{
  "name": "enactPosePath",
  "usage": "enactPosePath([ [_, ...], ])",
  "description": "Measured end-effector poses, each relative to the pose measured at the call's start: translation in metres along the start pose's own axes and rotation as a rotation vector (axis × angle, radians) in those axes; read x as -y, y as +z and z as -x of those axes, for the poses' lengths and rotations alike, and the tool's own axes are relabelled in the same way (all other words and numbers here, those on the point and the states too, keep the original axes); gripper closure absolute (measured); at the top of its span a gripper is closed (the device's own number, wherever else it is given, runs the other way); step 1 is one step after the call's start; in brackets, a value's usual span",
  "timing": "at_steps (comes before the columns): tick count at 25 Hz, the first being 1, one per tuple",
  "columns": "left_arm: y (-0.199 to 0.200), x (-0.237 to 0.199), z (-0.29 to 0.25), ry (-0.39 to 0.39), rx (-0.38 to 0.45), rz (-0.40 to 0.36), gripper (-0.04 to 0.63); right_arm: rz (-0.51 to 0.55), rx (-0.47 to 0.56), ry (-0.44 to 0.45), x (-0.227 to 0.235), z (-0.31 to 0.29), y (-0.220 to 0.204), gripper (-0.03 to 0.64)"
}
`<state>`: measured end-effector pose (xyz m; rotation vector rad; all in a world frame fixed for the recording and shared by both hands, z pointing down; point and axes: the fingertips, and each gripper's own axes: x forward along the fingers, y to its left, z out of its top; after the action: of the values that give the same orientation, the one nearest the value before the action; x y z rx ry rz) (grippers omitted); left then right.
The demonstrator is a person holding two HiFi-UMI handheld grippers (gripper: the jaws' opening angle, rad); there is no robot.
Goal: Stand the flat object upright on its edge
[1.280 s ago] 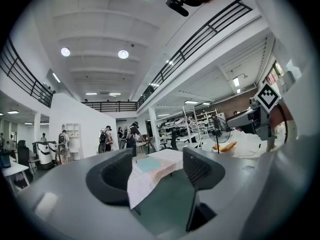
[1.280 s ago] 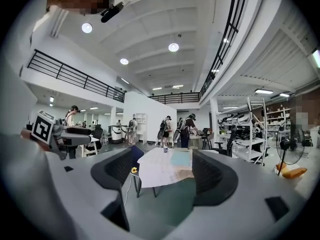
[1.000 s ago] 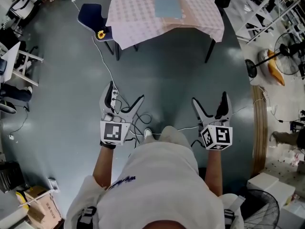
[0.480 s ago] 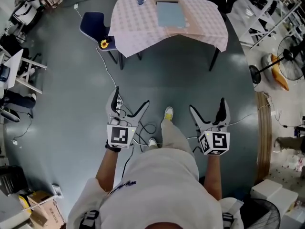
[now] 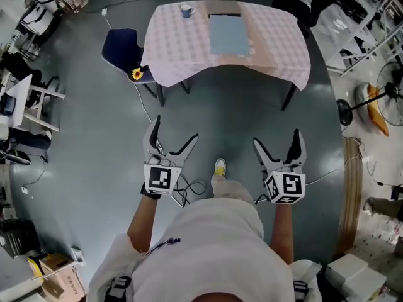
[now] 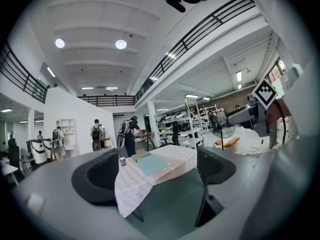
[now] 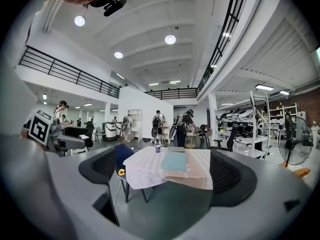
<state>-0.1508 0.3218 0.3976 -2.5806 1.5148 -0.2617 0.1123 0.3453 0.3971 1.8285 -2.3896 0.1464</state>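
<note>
Flat object (image 5: 228,35) inside table (image 5: 176,46) edges, left gripper (image 5: 175,129), right gripper (image 5: 276,138) gaping

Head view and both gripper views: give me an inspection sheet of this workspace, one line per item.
Surface: table under a pale checked cloth, ahead of the person.
Job's things: flat blue-grey object lying flat on the table, not yet stood up.
Clutter: mug near the table's far left corner.
Grippers: left tongs and right tongs both open and empty, held over the floor short of the table.
Cables: white cable running across the floor from the chair side; dark coil by the person's feet.
Surroundings: blue chair with a sunflower left of the table; fan to the right; people standing beyond the table.
</note>
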Motion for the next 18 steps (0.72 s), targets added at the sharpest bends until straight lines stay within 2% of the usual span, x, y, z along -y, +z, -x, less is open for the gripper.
enactPosePath([
  [4, 0.007, -0.011, -0.06, 0.017, 0.004, 0.03, 0.109, 0.026, 0.013, 0.013, 0.035, -0.05, 0.015, 0.041],
  [9, 0.013, -0.012, -0.115, 0.027, -0.003, 0.011, 0.109, 0.013, 0.001, 0.02, 0.075, -0.094, 0.018, 0.043],
  [14, 0.02, -0.018, -0.142, 0.037, 0.008, 0.013, 0.109, 0.023, 0.007, 0.037, 0.09, -0.119, 0.026, 0.047],
  [18, 0.011, -0.022, -0.151, 0.039, -0.007, 0.001, 0.109, -0.024, -0.021, 0.031, 0.1, -0.131, 0.008, 0.052],
])
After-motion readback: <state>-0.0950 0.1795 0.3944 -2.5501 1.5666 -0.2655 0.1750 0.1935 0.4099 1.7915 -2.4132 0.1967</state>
